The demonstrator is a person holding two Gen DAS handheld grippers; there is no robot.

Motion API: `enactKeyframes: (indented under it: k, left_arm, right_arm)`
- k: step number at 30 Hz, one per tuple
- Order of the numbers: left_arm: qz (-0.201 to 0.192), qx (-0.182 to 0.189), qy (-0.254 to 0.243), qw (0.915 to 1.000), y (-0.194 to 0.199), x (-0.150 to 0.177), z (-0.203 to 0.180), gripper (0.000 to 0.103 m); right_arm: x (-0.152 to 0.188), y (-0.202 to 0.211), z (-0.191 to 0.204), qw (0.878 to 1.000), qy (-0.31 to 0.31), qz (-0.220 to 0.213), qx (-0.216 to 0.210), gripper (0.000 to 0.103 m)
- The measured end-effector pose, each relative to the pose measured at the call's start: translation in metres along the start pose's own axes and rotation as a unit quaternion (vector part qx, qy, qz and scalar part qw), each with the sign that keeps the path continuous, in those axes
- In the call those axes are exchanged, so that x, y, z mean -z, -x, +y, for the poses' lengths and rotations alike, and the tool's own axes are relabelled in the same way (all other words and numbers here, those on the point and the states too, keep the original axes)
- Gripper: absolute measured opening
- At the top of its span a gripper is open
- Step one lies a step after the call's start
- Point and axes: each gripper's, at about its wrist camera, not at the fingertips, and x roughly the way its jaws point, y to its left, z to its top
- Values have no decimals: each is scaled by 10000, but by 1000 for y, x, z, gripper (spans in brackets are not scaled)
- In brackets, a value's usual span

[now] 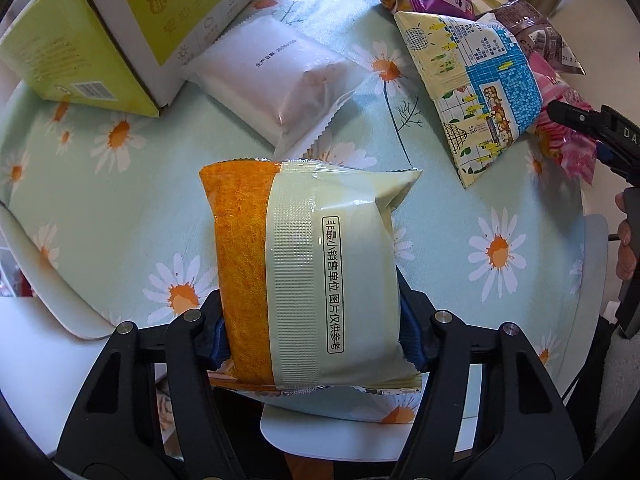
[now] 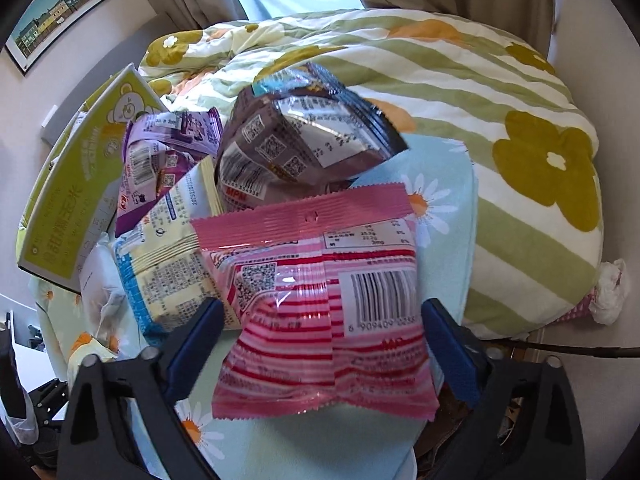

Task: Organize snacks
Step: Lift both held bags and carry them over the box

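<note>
Through the left wrist camera we look steeply down on a table covered by a pale green daisy-print cloth. Our left gripper has its blue pads pressed against both sides of an orange-and-cream snack packet, so the jaws stand narrow and clamp that packet near its lower end. Beyond it lies a frosted white pouch, which touches the corner of a yellow-green carton at the upper left. To the upper right sits a cream-and-blue bag, with purple and brown wrappers behind it, and the tip of our right gripper enters from the right edge over a pink wrapper. Through the right wrist camera, our right gripper stands wide, and a pink striped packet lies between its blue pads; the right pad sits just beside the packet's edge, but we cannot tell whether either pad presses on it. Behind that packet are the cream-and-blue bag, a purple wrapper and a brown wrapper heaped together, with the carton at the left. A floral quilt fills the background.
</note>
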Motion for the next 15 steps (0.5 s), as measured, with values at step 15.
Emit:
enactKeyframes:
  k: [15]
  left_arm:
    - [42, 310, -157, 9994, 17, 0, 5, 59]
  right_arm:
    - [12, 15, 7, 9999, -109, -87, -1, 64]
